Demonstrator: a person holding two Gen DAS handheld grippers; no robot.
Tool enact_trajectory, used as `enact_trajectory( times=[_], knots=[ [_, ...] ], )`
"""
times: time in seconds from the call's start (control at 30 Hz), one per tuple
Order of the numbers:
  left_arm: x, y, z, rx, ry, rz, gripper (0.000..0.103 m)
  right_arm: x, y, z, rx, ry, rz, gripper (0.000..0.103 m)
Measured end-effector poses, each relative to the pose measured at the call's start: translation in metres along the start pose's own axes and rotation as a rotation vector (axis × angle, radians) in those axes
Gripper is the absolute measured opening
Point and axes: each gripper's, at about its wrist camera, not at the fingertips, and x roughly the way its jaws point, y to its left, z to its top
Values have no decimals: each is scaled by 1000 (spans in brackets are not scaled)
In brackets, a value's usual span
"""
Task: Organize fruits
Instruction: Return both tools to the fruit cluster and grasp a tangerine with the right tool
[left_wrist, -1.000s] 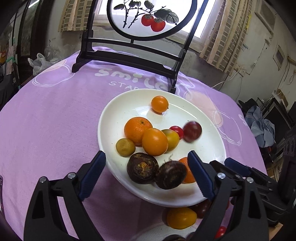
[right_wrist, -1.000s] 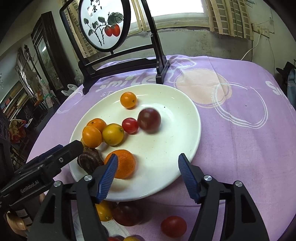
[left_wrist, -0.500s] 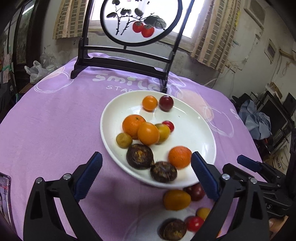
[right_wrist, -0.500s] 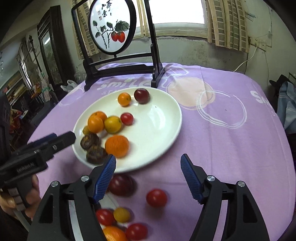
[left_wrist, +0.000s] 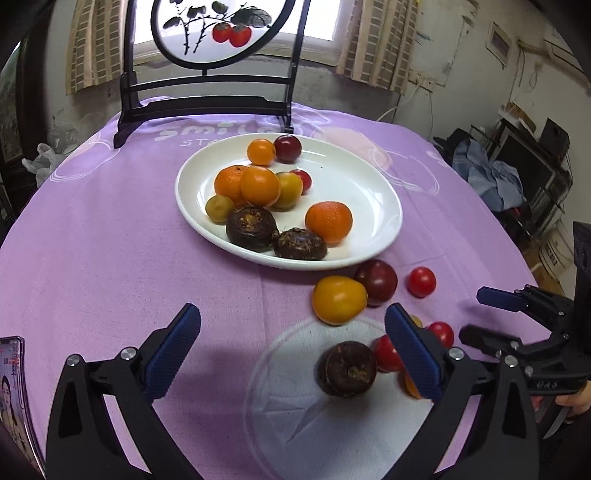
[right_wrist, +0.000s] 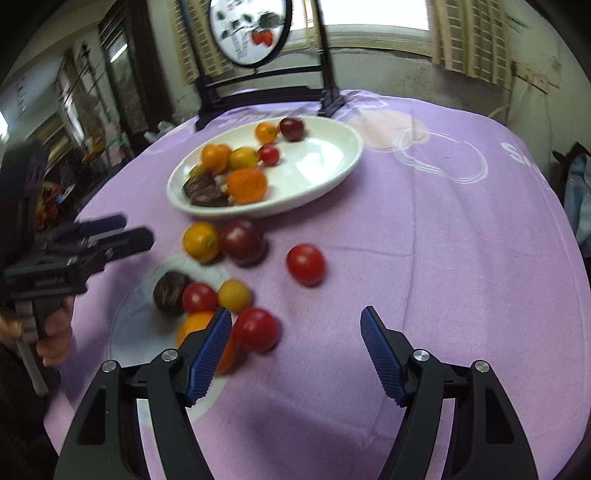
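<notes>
A white plate (left_wrist: 373, 192) (right_wrist: 325, 162) on the purple cloth holds several fruits: oranges (left_wrist: 328, 222), small tomatoes and two dark brown fruits (left_wrist: 252, 228). Loose fruits lie in front of it: a yellow one (left_wrist: 339, 300) (right_wrist: 201, 242), a dark plum (left_wrist: 377, 282) (right_wrist: 242, 242), a red tomato (left_wrist: 421, 282) (right_wrist: 306, 264), a dark brown fruit (left_wrist: 347, 368) (right_wrist: 170, 292) and a few more small ones. My left gripper (left_wrist: 291, 354) is open and empty above the cloth, near the loose fruits. My right gripper (right_wrist: 295, 350) is open and empty, with a red tomato (right_wrist: 255, 329) by its left finger.
A black stand with a round painted panel (left_wrist: 218, 33) stands behind the plate. A phone (left_wrist: 13, 387) lies at the left edge. Clutter and clothes (left_wrist: 495, 181) sit beyond the table on the right.
Both grippers have pulled back from the plate toward the near side of the table. The dark plum on the plate rolled to its far rim. More loose fruits have come into view.
</notes>
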Motion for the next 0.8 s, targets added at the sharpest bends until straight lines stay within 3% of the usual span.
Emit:
enact_trajectory(
  times=[0.23,0.5,0.53,0.67,0.8],
  knots=[
    [6,4,1,4,33,22,98,-3,47,-16,-222,68,83,73],
    [7,2,2,23,50,24,98,12,62,-23,-245,118,97,72],
    [7,2,2,28,49,25,98,13,64,-23,-246,114,98,70],
    [9,1,2,29,58,29,98,20,66,-19,-220,87,51,44],
    [10,3,1,24,65,27,98,18,62,-16,-185,75,58,43]
  ],
)
